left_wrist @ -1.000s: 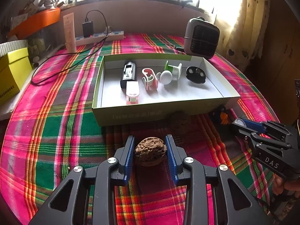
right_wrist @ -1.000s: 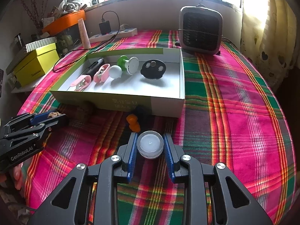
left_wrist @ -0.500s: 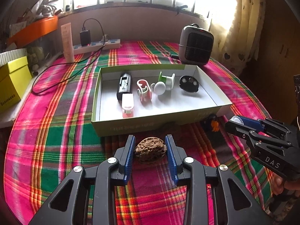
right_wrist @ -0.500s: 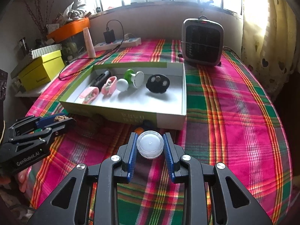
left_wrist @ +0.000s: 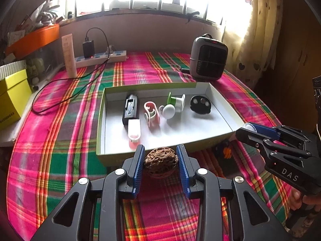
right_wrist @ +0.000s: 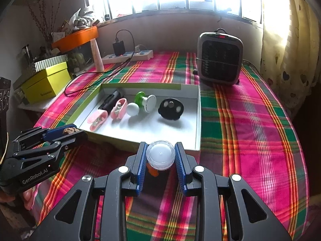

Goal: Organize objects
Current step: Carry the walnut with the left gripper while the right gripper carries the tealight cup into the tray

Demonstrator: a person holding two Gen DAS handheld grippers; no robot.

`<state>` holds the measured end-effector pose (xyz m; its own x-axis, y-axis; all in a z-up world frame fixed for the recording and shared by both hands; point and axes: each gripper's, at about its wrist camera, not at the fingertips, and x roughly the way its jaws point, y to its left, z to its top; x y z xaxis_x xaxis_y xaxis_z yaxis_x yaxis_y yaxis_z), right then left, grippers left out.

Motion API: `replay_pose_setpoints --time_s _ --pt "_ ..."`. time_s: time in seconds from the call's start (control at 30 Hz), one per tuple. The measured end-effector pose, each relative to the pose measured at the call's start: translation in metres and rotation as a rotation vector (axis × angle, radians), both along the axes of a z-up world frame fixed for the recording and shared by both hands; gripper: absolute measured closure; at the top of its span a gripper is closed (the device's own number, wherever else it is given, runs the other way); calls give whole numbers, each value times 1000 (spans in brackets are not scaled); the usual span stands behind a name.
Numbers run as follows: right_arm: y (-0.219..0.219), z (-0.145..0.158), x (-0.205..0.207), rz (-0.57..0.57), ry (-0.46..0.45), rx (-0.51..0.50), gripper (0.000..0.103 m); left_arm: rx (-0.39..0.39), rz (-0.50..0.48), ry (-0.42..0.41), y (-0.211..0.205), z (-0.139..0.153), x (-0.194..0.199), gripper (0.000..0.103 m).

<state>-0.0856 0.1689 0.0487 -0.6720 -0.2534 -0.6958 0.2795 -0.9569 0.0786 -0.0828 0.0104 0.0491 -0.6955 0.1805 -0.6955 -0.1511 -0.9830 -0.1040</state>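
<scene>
Two tools show in the left wrist view. The left tool clamps one brown walnut above the plaid tabletop, just before the green box, whose white floor holds six small items. At right, the right tool grips one clear round lid.

One clear round lid sits pinched in the right tool in the right wrist view, near the box's front wall. One grey heater stands behind the box.
</scene>
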Motion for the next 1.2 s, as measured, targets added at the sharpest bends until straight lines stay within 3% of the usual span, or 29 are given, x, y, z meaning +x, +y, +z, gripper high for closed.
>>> replay_pose_setpoints --time_s 0.57,1.2 --pt "-5 0 -36 3 -11 -5 74 19 5 2 -4 5 -34 73" --pt "-25 -14 -69 55 -67 -5 74 7 36 -54 -13 -15 -60 73"
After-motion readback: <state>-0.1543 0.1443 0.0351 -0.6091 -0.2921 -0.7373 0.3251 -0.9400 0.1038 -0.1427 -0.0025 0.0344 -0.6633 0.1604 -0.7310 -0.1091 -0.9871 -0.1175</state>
